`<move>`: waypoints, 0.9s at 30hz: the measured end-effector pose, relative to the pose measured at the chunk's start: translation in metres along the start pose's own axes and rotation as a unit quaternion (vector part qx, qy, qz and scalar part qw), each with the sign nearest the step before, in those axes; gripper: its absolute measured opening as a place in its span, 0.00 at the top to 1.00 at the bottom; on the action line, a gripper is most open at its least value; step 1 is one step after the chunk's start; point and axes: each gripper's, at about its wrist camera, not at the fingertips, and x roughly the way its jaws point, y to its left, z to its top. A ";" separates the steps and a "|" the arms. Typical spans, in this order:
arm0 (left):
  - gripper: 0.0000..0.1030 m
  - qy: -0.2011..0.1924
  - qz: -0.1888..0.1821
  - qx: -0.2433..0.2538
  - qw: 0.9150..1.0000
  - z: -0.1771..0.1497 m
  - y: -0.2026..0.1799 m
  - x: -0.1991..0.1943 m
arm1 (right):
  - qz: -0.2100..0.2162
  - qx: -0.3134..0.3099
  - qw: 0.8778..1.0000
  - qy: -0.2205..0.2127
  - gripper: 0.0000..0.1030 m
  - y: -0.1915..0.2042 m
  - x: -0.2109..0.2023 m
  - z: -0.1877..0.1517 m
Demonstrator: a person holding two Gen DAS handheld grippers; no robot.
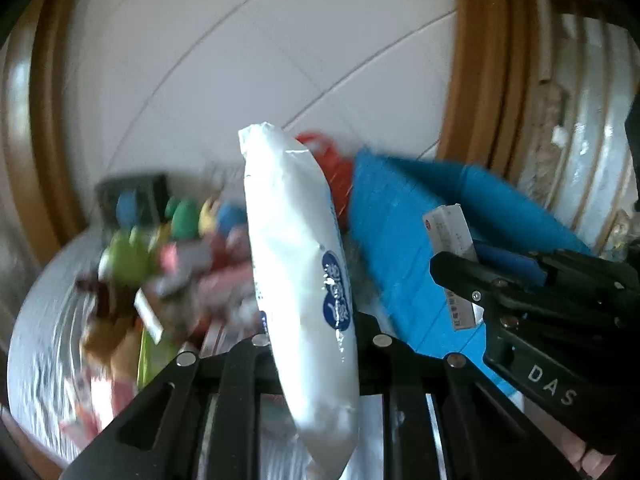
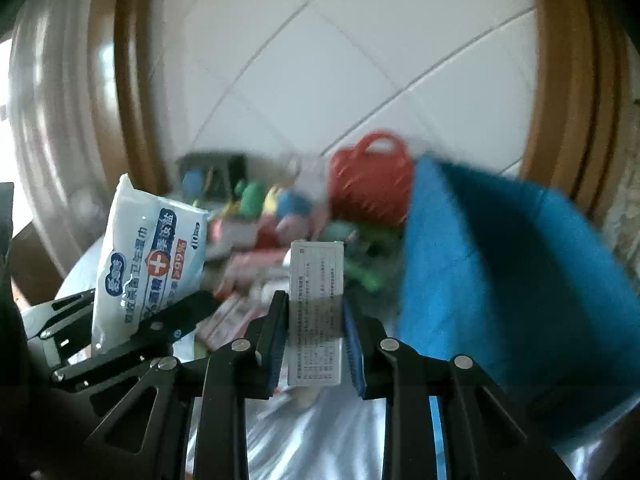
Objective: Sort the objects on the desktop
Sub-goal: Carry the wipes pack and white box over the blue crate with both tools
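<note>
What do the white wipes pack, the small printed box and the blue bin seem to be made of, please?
Wipes pack: soft plastic film, glossy; it shows sheen, a crimped end seam and slight sag. Small printed box: probably thin cardboard, matte, with flat faces, sharp edges and fine print. Blue bin: looks like matte fabric or soft plastic, but blur leaves it open.

wall: you face white tiles (image 2: 320, 60) with grey grout | frame: brown wooden trim (image 2: 132, 100) on both sides | light: bright daylight, glare at your left edge
</note>
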 end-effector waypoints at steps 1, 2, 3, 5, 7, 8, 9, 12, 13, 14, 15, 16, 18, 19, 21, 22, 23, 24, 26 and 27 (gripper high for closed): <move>0.84 -0.012 -0.006 0.006 1.000 0.014 -0.014 -0.004 | -0.010 0.001 1.000 -0.010 0.74 -0.010 -0.008 0.009; 0.84 -0.017 -0.011 0.010 1.000 0.024 -0.025 -0.006 | -0.024 0.002 0.999 -0.020 0.74 -0.023 -0.019 0.020; 0.84 -0.019 -0.019 0.015 1.000 0.034 -0.040 -0.008 | -0.034 0.002 0.999 -0.027 0.74 -0.035 -0.027 0.029; 0.84 -0.023 -0.034 0.020 0.999 0.055 -0.072 -0.009 | -0.056 0.006 0.998 -0.039 0.74 -0.067 -0.041 0.046; 0.84 -0.023 -0.044 0.023 0.998 0.074 -0.109 -0.004 | -0.082 0.006 0.995 -0.048 0.74 -0.110 -0.054 0.065; 0.84 -0.021 -0.048 0.026 0.998 0.082 -0.131 0.000 | -0.092 0.005 0.995 -0.049 0.74 -0.127 -0.058 0.070; 0.84 -0.018 -0.051 0.029 0.998 0.094 -0.155 0.007 | -0.102 0.001 0.994 -0.049 0.74 -0.145 -0.060 0.077; 0.84 0.003 -0.067 0.024 0.997 0.120 -0.212 0.025 | -0.129 -0.008 0.991 -0.038 0.74 -0.210 -0.057 0.099; 0.84 0.014 -0.072 0.024 0.997 0.132 -0.229 0.040 | -0.135 -0.009 0.990 -0.034 0.74 -0.224 -0.055 0.104; 0.84 0.025 -0.075 0.025 0.997 0.142 -0.244 0.053 | -0.139 -0.011 0.990 -0.025 0.74 -0.245 -0.048 0.110; 0.84 0.032 -0.070 0.025 0.997 0.149 -0.254 0.066 | -0.139 -0.009 0.990 -0.014 0.74 -0.266 -0.039 0.115; 0.84 0.041 -0.062 0.027 0.997 0.156 -0.266 0.080 | -0.139 -0.006 0.990 -0.007 0.74 -0.278 -0.031 0.118; 0.84 0.072 -0.050 0.028 0.996 0.163 -0.282 0.113 | -0.137 -0.003 0.990 0.018 0.74 -0.307 -0.003 0.123; 0.84 0.096 -0.036 0.033 0.994 0.163 -0.291 0.135 | -0.135 0.000 0.990 0.036 0.74 -0.322 0.017 0.123; 0.84 0.127 -0.015 0.049 0.991 0.158 -0.299 0.166 | -0.126 0.012 0.990 0.063 0.74 -0.343 0.042 0.116; 0.84 0.156 0.002 0.059 0.986 0.149 -0.303 0.191 | -0.120 0.022 0.989 0.080 0.74 -0.352 0.058 0.109; 0.84 0.175 0.007 0.061 0.983 0.140 -0.304 0.206 | -0.114 0.030 0.988 0.101 0.74 -0.362 0.078 0.099; 0.84 0.195 0.010 0.059 0.979 0.133 -0.303 0.222 | -0.113 0.034 0.986 0.120 0.74 -0.370 0.094 0.088; 0.84 0.235 0.006 0.051 0.971 0.112 -0.302 0.253 | -0.112 0.038 0.980 0.162 0.74 -0.384 0.130 0.063; 0.84 0.252 0.013 0.054 0.966 0.102 -0.303 0.265 | -0.112 0.042 0.975 0.185 0.74 -0.389 0.148 0.048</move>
